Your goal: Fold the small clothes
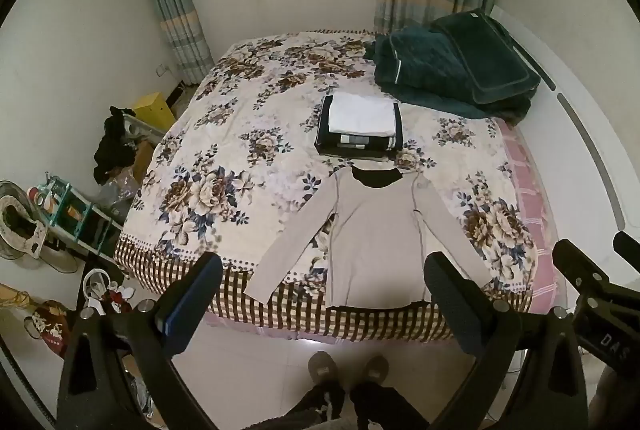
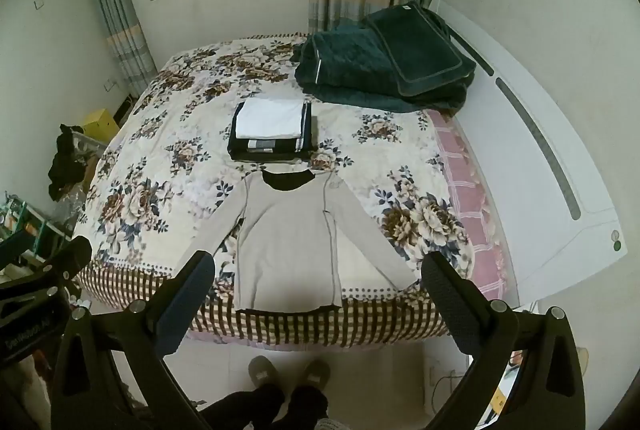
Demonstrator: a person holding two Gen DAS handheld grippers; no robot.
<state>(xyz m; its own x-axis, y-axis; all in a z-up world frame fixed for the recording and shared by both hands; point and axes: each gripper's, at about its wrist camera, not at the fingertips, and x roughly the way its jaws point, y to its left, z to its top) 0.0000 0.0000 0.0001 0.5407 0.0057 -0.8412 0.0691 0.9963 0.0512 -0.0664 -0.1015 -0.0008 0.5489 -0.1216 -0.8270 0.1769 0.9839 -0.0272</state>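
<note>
A beige long-sleeved shirt point(image 1: 372, 230) with a black collar lies flat, sleeves spread, at the near edge of the floral bed point(image 1: 248, 134). It also shows in the right wrist view point(image 2: 288, 238). Behind it sits a stack of folded clothes point(image 1: 360, 124), white on top of dark pieces, also in the right wrist view point(image 2: 272, 130). My left gripper point(image 1: 324, 290) is open and empty, held above the bed's near edge in front of the shirt hem. My right gripper point(image 2: 316, 286) is open and empty, likewise in front of the hem.
A dark green quilt and pillow point(image 1: 456, 66) lie at the bed's far right corner by the white headboard point(image 2: 540, 158). Cluttered shelves, shoes and a yellow box point(image 1: 154, 108) stand on the floor to the left. My feet point(image 1: 348, 370) stand at the bed's foot.
</note>
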